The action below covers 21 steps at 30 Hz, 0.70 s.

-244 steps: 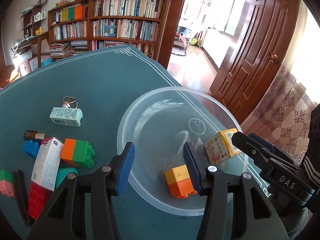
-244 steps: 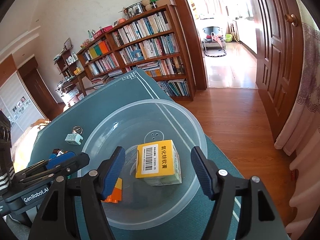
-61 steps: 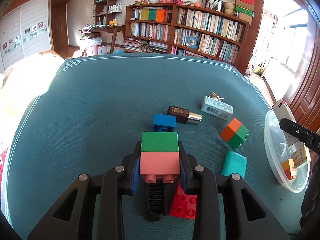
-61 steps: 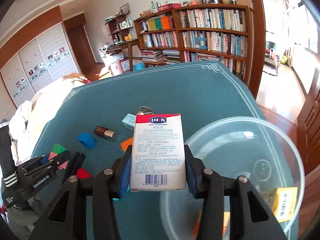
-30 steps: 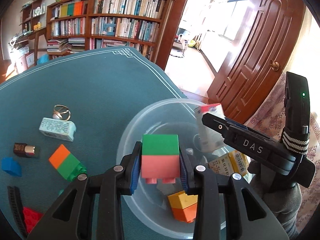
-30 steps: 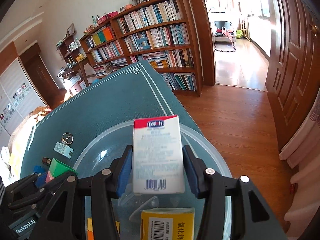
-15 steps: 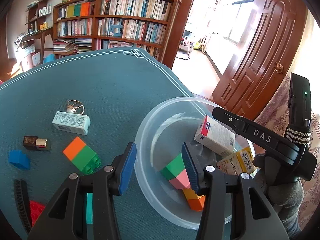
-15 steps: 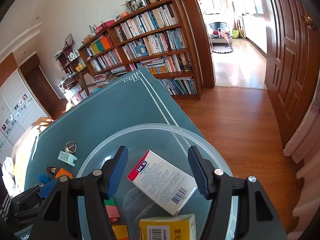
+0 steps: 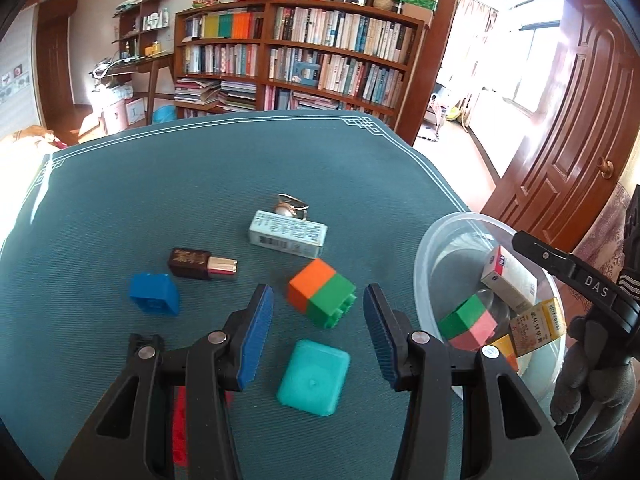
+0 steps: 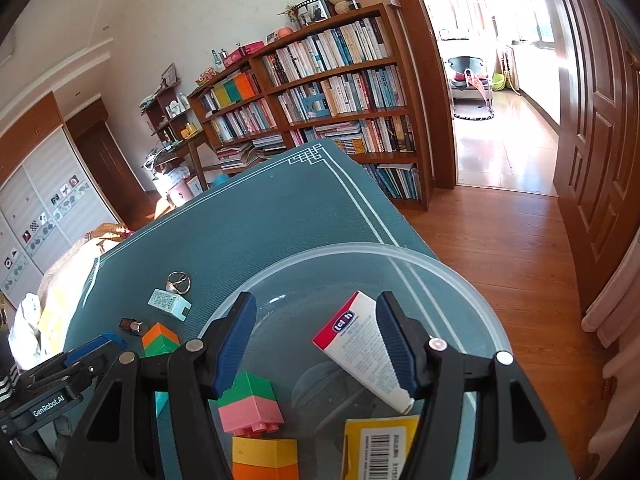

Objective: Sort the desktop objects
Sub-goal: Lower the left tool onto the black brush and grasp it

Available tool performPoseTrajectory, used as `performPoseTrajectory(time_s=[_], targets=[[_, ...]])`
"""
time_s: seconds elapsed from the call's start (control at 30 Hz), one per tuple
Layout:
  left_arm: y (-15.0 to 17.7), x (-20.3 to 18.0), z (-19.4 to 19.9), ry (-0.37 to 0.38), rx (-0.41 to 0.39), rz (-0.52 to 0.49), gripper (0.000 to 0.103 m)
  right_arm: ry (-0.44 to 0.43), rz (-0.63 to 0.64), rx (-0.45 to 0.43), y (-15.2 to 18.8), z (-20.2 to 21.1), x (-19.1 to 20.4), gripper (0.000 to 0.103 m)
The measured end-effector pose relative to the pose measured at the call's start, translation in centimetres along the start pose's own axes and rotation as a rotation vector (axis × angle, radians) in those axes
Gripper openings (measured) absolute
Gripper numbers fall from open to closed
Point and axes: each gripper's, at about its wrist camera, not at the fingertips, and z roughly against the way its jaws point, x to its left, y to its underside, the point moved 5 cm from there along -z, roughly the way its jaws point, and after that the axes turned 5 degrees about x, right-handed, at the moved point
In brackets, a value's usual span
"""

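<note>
Fingers (image 10: 400,344) apart, boxes, blocks in bowl (image 10: 472,292)

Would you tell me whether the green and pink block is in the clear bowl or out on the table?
In: green and pink block lies inside the clear bowl.

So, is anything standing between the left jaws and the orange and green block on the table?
Nothing visible does. The left gripper is open and empty, and the orange and green block lies just ahead of it on bare cloth. The teal case lies nearer the camera, under the gap.
</note>
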Motion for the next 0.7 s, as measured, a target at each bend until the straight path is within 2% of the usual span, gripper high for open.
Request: performPoseTrajectory(time_s=[0.33, 0.7], targets=[[3.4, 5.8, 0.0, -0.096, 0.016, 0.091, 0.051, -0.134, 0.092, 0.018, 2.0, 1.8, 5.2, 0.069], [6.0, 9.4, -0.1, -0.15, 0.031, 0.136, 0.051, -0.258, 0.281, 0.123, 7.7, 1.2, 12.4, 0.069]])
